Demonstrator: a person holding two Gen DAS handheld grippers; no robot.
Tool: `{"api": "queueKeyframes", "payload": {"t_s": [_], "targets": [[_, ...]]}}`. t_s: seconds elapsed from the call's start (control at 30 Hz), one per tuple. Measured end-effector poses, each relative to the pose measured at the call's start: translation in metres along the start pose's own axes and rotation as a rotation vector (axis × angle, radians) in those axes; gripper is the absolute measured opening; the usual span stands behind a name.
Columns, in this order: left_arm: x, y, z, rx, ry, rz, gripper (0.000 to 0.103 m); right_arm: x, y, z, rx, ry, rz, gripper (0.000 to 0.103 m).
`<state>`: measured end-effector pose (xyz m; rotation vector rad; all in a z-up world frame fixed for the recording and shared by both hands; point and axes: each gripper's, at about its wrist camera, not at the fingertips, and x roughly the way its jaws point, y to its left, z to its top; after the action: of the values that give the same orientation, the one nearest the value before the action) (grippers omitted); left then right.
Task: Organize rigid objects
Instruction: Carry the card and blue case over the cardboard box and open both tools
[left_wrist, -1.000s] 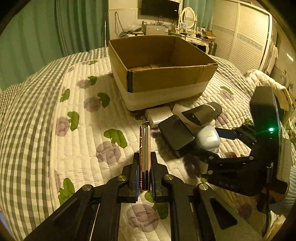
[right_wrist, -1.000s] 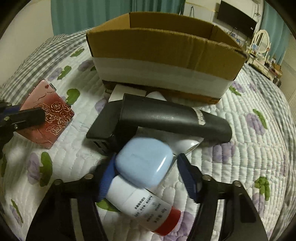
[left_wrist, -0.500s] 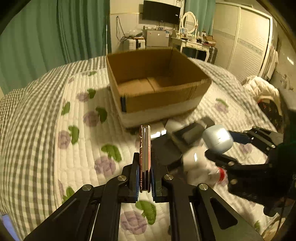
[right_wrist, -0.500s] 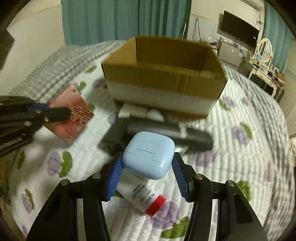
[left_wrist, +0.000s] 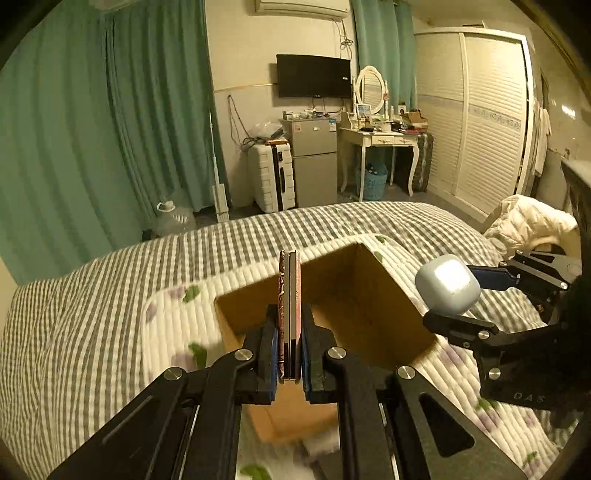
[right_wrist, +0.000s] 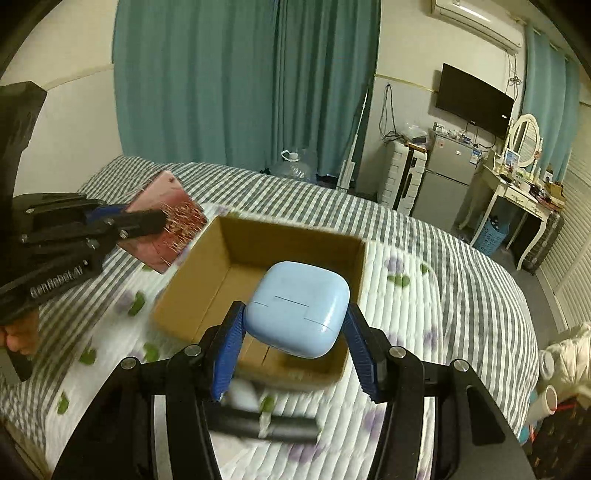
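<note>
The cardboard box (left_wrist: 354, 317) is sitting on the bed, below and ahead of our left gripper (left_wrist: 289, 354), whose jaws are clamping a flat pink case (left_wrist: 289, 314) edge-up. From the right gripper (right_wrist: 295, 350), jaws pinching the blue earbud case (right_wrist: 297, 319), we are seeing the box directly beneath.

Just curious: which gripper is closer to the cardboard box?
Right, by the look of it. The right gripper holds the blue case over the box; the left gripper, with the red case, hangs at its left edge.

A home bedroom: quilted bed (left_wrist: 110, 295), wall-mounted TV (left_wrist: 313, 81), dressing table (left_wrist: 380, 138), louvered wardrobe (left_wrist: 480, 118), teal curtains (right_wrist: 240, 81).
</note>
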<state>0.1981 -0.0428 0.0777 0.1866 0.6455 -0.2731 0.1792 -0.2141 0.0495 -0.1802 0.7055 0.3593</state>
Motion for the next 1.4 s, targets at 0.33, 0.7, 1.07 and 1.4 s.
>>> {"api": "queueKeyframes", "payload": {"t_s": [0.33,0.7,1.07,1.4], "targets": [[0.077,-0.008,-0.052,-0.026,0.125,-0.014,0.009,0.073,-0.007,-0.010,0.059,0.055,0.005,0.053],[0.083,0.004,-0.058,-0.072,0.121,-0.021,0.023,0.092,-0.007,-0.019,0.105,0.070,-0.014,0.067],[0.024,0.005,-0.051,-0.086,0.058,0.000,0.077,0.027,-0.008,-0.016,0.056,-0.031,-0.090,0.087],[-0.026,0.010,-0.089,-0.133,0.098,0.076,0.080,-0.020,0.028,-0.049,-0.080,-0.030,-0.099,0.095]]}}
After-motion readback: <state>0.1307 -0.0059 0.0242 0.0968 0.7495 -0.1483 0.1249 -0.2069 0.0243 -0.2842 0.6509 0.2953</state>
